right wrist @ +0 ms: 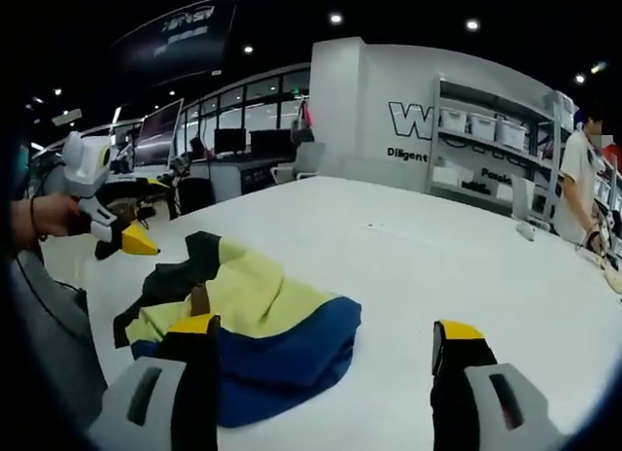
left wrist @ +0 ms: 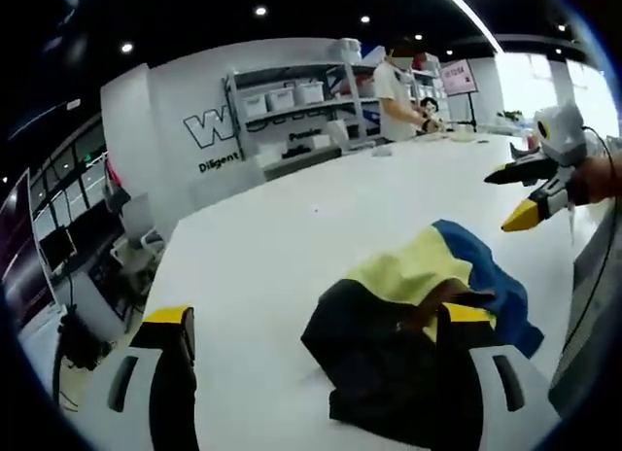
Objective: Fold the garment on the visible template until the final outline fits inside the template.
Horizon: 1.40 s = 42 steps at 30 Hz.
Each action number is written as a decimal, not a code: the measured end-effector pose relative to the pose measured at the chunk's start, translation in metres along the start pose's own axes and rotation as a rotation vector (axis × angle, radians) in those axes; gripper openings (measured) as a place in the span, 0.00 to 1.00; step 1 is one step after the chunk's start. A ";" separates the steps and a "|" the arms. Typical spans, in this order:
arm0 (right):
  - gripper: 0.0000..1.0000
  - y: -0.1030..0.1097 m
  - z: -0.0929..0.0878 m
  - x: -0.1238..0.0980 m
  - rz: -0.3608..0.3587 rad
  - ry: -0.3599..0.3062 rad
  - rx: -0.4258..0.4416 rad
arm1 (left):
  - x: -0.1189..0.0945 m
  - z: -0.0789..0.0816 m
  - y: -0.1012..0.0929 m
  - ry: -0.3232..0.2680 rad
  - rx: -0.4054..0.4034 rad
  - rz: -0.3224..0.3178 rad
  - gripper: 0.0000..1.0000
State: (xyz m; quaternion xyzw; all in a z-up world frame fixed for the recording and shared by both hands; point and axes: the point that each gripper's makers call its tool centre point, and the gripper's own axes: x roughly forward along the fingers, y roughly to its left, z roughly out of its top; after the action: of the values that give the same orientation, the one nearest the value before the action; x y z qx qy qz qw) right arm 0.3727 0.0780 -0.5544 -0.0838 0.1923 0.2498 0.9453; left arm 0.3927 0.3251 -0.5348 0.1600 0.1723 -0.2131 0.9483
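A crumpled garment (left wrist: pixel 408 295) in black, yellow and blue lies in a heap on the white table (left wrist: pixel 292 208). My left gripper (left wrist: pixel 316 317) is open just above the heap's black near edge, its right jaw in front of the cloth. My right gripper (left wrist: pixel 513 196) hovers open past the blue end, held above the table. In the right gripper view the garment (right wrist: pixel 262 320) lies at lower left, blue side nearest. My right gripper (right wrist: pixel 326 329) stands open, its left jaw over the blue cloth. My left gripper (right wrist: pixel 121 245), held in a hand, hangs beyond the black end.
The white table (right wrist: pixel 437 266) stretches wide and bare around the heap. A person (left wrist: pixel 394 101) stands at the far end by shelves with white bins (left wrist: pixel 282 96). Chairs (left wrist: pixel 146 232) line the table's left edge. Desks with monitors (right wrist: pixel 233 145) stand behind.
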 end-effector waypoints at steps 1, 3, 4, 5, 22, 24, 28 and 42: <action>0.86 0.002 0.000 0.001 0.007 0.002 -0.007 | 0.002 -0.001 -0.001 0.003 0.019 -0.015 0.96; 0.85 0.006 -0.001 0.004 0.023 0.008 -0.018 | 0.004 -0.001 -0.003 0.004 0.048 -0.030 0.95; 0.84 0.008 -0.002 0.005 0.030 0.014 -0.018 | 0.007 -0.002 -0.003 0.005 0.086 -0.038 0.94; 0.82 0.010 -0.003 0.006 0.037 0.016 -0.018 | 0.008 -0.003 -0.004 0.009 0.103 -0.041 0.93; 0.55 0.057 -0.021 0.021 0.221 0.095 -0.109 | 0.037 -0.019 -0.018 0.008 0.409 -0.186 0.54; 0.51 0.061 -0.023 0.022 0.233 0.104 -0.115 | 0.038 -0.018 -0.020 -0.003 0.461 -0.200 0.51; 0.47 0.068 -0.027 0.023 0.263 0.119 -0.134 | 0.038 -0.017 -0.022 -0.013 0.496 -0.215 0.43; 0.31 0.081 -0.036 0.029 0.326 0.155 -0.178 | 0.046 -0.040 -0.045 0.024 0.740 -0.377 0.27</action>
State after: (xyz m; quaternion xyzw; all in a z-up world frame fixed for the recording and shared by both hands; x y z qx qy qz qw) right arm 0.3435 0.1513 -0.6044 -0.1535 0.2527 0.4085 0.8636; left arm 0.4011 0.2855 -0.5992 0.4583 0.1212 -0.4288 0.7690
